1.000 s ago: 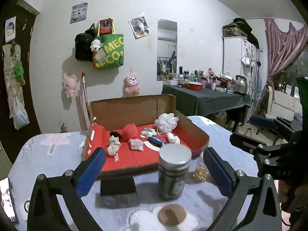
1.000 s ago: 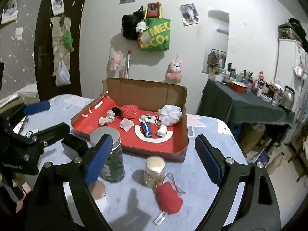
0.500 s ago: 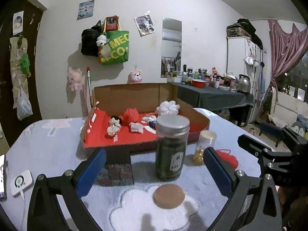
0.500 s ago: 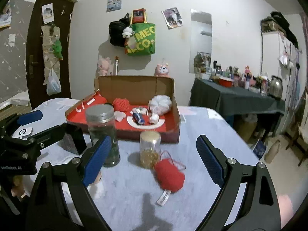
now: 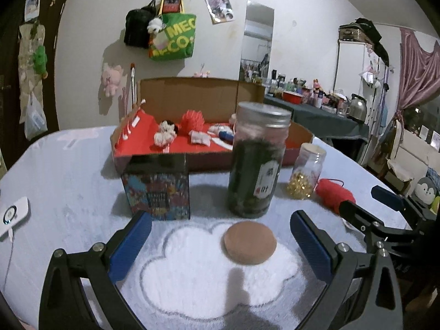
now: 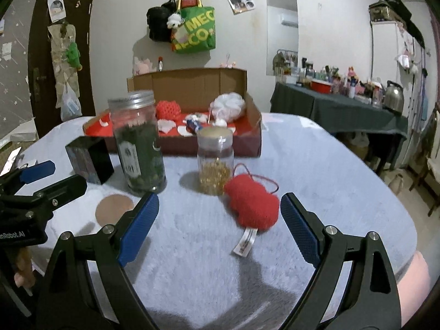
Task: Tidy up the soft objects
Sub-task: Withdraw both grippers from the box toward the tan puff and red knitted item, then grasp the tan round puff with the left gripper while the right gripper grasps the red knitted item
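A red knitted soft toy [image 6: 251,206] with a white tag lies on the pale blue table cover, just ahead of my right gripper [image 6: 218,225], which is open and empty; the same red knitted soft toy [image 5: 334,196] shows at the right of the left wrist view. A round brown pad [image 5: 249,242] lies between the blue pads of my left gripper [image 5: 220,244], which is open and touches nothing. Behind stands a cardboard box [image 5: 192,101] with a red floor holding several soft items: a red spiky ball [image 5: 192,120], a white mesh puff [image 6: 227,105] and small white plush pieces [image 5: 164,134].
A tall jar of dark leaves [image 5: 257,162], a small jar of gold beads [image 6: 215,162] and a dark printed box [image 5: 157,189] stand between the grippers and the cardboard box. A white device [image 5: 12,214] lies at the table's left edge. A cluttered dark table [image 6: 341,104] stands at the right.
Both grippers have sunk toward the table, so the jars now rise in front of the box. The brown pad and the red toy sit closer to the open fingers.
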Demonstrator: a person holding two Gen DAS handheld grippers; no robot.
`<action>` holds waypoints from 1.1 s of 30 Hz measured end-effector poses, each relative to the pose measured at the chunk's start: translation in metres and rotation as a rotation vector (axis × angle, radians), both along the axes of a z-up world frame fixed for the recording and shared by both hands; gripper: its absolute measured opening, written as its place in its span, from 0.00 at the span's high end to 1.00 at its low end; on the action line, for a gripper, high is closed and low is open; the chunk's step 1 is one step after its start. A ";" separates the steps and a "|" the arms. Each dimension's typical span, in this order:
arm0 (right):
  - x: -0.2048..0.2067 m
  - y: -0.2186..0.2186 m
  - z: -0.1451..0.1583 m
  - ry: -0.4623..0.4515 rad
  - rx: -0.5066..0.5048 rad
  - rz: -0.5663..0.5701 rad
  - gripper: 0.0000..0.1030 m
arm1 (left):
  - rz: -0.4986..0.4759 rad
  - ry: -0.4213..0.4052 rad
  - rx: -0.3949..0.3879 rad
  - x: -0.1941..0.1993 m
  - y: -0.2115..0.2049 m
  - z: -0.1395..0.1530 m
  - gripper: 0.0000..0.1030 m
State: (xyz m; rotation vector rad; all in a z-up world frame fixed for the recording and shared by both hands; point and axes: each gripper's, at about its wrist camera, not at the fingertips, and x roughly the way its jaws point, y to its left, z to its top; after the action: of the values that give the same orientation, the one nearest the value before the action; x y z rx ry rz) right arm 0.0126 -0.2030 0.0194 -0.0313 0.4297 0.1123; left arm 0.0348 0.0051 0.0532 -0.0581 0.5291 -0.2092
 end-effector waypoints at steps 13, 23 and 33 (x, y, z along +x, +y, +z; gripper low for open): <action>0.020 -0.013 -0.009 0.094 -0.005 0.028 0.12 | -0.020 0.108 -0.010 0.014 -0.010 -0.011 0.00; 0.055 -0.036 -0.014 0.219 -0.003 0.055 0.12 | -0.055 0.229 0.009 0.029 -0.019 -0.023 0.00; 0.076 -0.036 -0.020 0.271 -0.026 0.112 0.51 | -0.123 0.284 0.059 0.039 -0.028 -0.030 0.36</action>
State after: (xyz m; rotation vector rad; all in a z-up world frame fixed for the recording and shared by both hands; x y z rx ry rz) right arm 0.0882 -0.2394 -0.0003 -0.0660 0.7006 0.2232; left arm 0.0733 -0.0228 0.0235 0.0021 0.8226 -0.3074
